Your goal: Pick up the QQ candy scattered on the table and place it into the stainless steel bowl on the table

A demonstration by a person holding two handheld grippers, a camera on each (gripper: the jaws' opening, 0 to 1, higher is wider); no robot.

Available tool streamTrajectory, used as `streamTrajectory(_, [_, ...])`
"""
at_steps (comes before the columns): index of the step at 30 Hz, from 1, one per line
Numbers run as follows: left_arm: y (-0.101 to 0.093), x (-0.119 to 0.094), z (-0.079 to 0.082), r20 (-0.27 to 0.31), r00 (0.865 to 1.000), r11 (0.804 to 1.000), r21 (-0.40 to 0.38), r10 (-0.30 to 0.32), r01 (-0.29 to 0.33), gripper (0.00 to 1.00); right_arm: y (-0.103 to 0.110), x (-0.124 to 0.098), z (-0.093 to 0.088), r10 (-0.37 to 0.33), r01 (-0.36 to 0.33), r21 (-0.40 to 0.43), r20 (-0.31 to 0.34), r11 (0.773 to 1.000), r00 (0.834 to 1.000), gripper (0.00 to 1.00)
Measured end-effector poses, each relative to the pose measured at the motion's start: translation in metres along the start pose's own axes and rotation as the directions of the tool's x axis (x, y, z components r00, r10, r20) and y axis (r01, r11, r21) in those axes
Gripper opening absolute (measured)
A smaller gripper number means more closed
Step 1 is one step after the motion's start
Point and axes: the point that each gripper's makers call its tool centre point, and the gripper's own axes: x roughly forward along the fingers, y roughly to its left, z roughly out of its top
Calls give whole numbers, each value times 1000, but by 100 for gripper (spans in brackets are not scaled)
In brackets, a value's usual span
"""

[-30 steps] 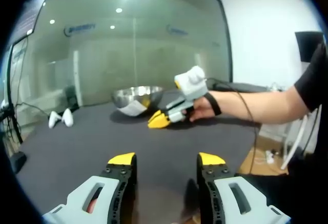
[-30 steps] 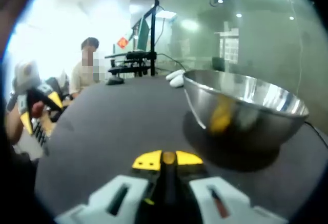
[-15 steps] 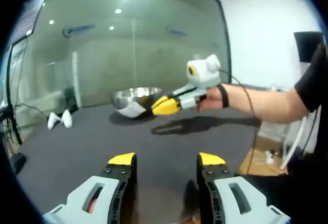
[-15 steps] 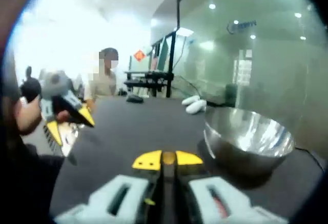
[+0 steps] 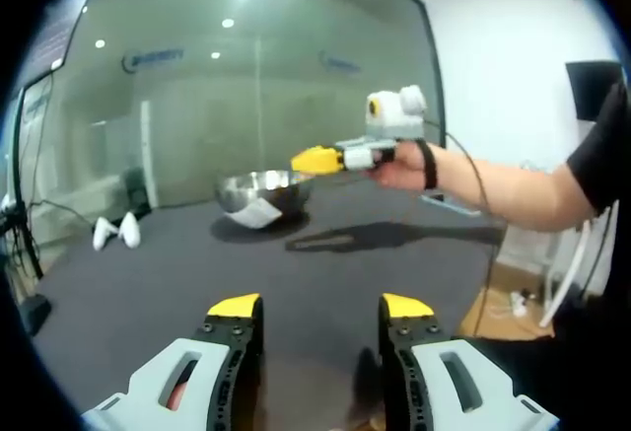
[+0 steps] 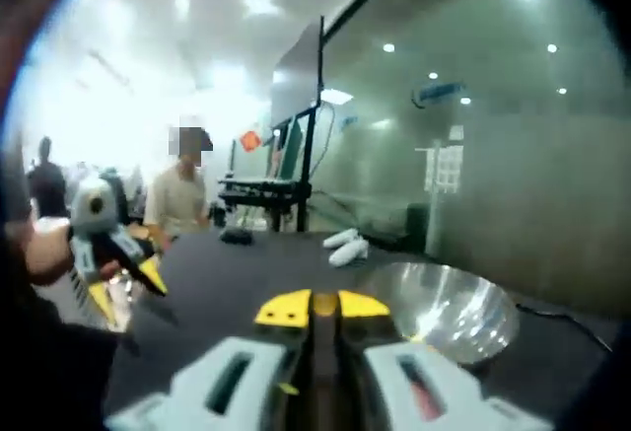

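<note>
Left gripper view: my right gripper [image 5: 317, 159] hangs in the air above the stainless steel bowl [image 5: 264, 190], which stands on the dark table [image 5: 148, 273].

My left gripper [image 5: 320, 306] has its yellow-tipped jaws spread apart with nothing between them. In the right gripper view the right gripper [image 6: 321, 305] has its tips pressed together; I cannot tell whether a candy is pinched there. The bowl [image 6: 444, 310] sits just beyond them, and a seated person [image 6: 182, 194] shows across the table.
</note>
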Motion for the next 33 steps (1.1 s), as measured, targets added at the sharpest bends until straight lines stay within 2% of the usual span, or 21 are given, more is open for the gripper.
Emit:
streamTrajectory(3, [-3,1,-1,-2,1000,1000,1,-6,6,48,-13,0,12,-55,55,12,41,998,998,10])
streamTrajectory(5, [-4,1,-2,-3,1000,1000,4,-9,9,48,-26,-1,13,-106,103,66,41,992,994,10])
streamTrajectory(7, [-3,0,-2,-1,1000,1000,3,-10,10,48,-39,-2,12,-156,151,128,26,980,987,10])
streamTrajectory(10, [0,0,-2,-3,1000,1000,3,-6,6,48,-59,-1,8,-235,233,141,-2,962,972,10])
streamTrajectory(12, [1,0,-1,-1,1000,1000,2,-6,6,48,-68,4,2,-261,263,161,-31,951,965,10])
streamTrajectory(14, [1,2,-1,-1,1000,1000,3,-9,9,48,-94,15,-7,-299,306,173,-68,936,952,10])
streamTrajectory(18, [0,3,-1,-2,1000,1000,4,-12,12,48,-97,23,-8,-303,311,182,-72,933,950,10])
streamTrajectory(19, [0,3,-2,-4,1000,1000,4,-13,13,48,-106,27,-8,-317,325,147,-78,934,945,10])
streamTrajectory(20, [1,3,-3,-8,1000,1000,6,-13,14,48,-121,29,-6,-365,372,113,-72,922,928,10])
streamTrajectory(21, [1,3,-4,-9,1000,1000,6,-13,13,48,-121,30,-5,-380,386,97,-78,917,922,10])
streamTrajectory(24, [1,3,-4,-8,1000,1000,1,-10,10,48,-130,32,0,-381,385,131,-56,914,923,10])
streamTrajectory(26, [2,2,-4,-6,1000,1000,1,-10,10,48,-126,36,1,-363,365,152,-42,918,931,20])
streamTrajectory(27, [3,2,-4,-6,1000,1000,1,-10,10,48,-117,38,3,-330,330,159,-25,930,944,26])
streamTrajectory(28, [3,2,-4,-6,1000,1000,1,-10,10,48,-113,39,2,-315,315,165,-29,935,949,27])
streamTrajectory(30, [4,3,-5,-8,1000,1000,3,-10,10,48,-113,40,-3,-308,311,130,-47,941,950,26])
streamTrajectory(33, [3,3,-6,-9,1000,1000,3,-10,10,48,-110,39,-6,-306,311,134,-56,941,950,28])
